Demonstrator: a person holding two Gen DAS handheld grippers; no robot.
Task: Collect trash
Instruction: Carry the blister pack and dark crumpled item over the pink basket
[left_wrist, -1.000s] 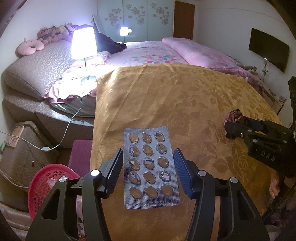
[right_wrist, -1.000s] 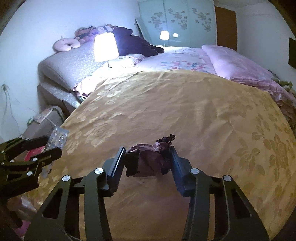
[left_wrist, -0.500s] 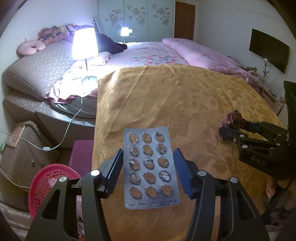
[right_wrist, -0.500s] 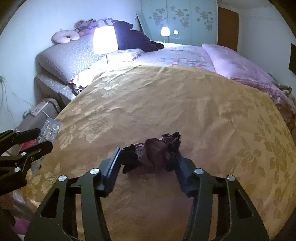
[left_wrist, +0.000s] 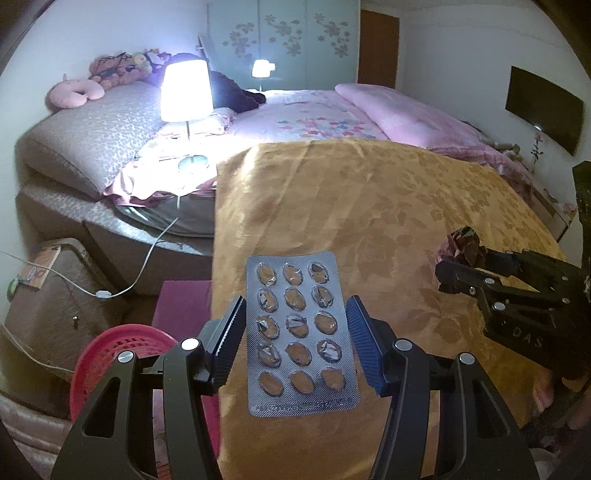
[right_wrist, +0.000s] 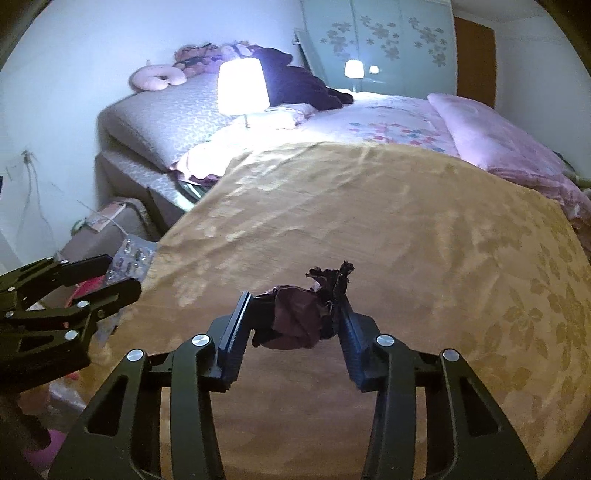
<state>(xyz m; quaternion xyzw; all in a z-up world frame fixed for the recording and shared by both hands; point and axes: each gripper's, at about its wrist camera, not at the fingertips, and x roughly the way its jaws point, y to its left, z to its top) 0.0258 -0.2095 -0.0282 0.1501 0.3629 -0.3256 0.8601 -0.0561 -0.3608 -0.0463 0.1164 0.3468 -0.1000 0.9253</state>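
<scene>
At about eight o'clock in the left wrist view, a round red plastic mesh basket (left_wrist: 110, 354) sits on the floor beside the bed. The left gripper (left_wrist: 297, 341) holds a flat silver blister pack of pills (left_wrist: 298, 336) between its blue-padded fingers (left_wrist: 361, 343), above the edge of the gold floral bedspread (left_wrist: 351, 206); its grip and pose look the same as half a second ago. At three o'clock, the right gripper (left_wrist: 456, 273) is clenched on a crumpled dark maroon wrapper (left_wrist: 460, 242). In the right wrist view the left gripper (right_wrist: 122, 275) shows at nine o'clock with the pack (right_wrist: 131, 256). At centre the right gripper (right_wrist: 293, 319) has lifted the wrapper (right_wrist: 299, 317) clear of the bedspread (right_wrist: 369, 206), higher than before.
</scene>
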